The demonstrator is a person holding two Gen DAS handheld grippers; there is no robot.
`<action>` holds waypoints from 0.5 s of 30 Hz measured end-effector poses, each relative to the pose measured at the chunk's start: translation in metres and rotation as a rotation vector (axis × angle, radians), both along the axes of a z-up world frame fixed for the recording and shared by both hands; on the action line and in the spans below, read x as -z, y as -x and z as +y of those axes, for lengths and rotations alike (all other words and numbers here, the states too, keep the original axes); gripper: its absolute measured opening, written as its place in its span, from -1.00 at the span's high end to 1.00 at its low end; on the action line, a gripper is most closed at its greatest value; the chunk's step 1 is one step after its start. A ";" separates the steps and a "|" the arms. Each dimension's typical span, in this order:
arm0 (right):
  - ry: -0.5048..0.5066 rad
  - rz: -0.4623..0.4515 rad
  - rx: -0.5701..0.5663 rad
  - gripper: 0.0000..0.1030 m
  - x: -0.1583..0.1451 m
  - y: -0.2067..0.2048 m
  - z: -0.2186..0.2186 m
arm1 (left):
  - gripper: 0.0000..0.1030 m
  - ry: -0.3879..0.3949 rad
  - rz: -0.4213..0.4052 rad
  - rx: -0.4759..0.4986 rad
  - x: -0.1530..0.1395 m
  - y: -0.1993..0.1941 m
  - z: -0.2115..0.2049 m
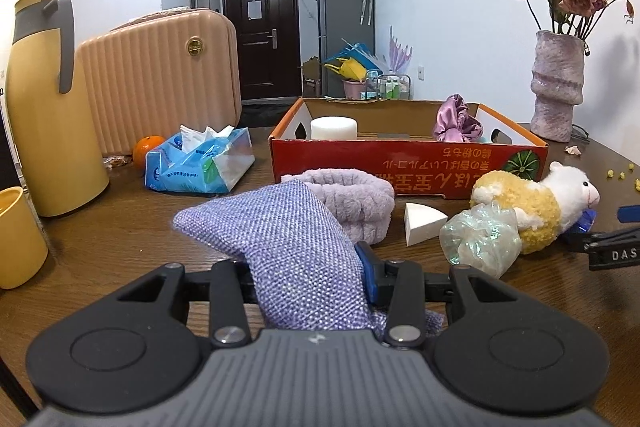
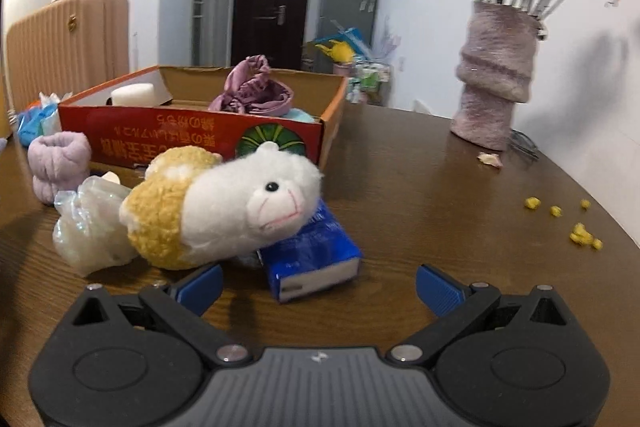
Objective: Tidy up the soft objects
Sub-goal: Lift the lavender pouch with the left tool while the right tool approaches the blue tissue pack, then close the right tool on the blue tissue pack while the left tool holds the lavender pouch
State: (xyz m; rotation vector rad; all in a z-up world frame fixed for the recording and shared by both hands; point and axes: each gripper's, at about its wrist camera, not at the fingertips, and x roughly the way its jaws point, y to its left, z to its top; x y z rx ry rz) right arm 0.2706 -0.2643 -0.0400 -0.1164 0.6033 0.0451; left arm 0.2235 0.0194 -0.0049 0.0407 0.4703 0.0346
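The lavender woven pouch (image 1: pixel 288 247) sits pinched between the fingers of the left gripper (image 1: pixel 308 279), above the wooden table (image 1: pixel 120 239); the right gripper (image 2: pixel 318 287) gapes wide, holding nothing, just short of one plush sheep (image 2: pixel 224 211) lying on one blue book (image 2: pixel 316 259); one red cardboard box (image 2: pixel 192 139) stands behind.

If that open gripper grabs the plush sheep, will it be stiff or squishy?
Probably squishy: the sheep looks fluffy and stuffed, so pads would likely sink in. Likely light for its size. It lies partly on a blue pack, which might shift when the right gripper lifts it.
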 end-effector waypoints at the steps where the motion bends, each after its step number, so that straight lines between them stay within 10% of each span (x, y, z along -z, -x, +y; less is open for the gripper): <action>1: 0.003 0.005 -0.011 -0.97 0.001 -0.004 0.000 | 0.20 0.000 0.001 0.000 0.000 0.000 0.000; 8: 0.012 0.054 -0.042 -0.83 0.006 -0.035 -0.003 | 0.20 0.000 0.007 -0.003 0.002 -0.001 0.001; 15: -0.075 0.080 -0.081 -0.12 0.008 -0.041 -0.012 | 0.20 0.000 0.012 -0.006 0.003 -0.002 0.002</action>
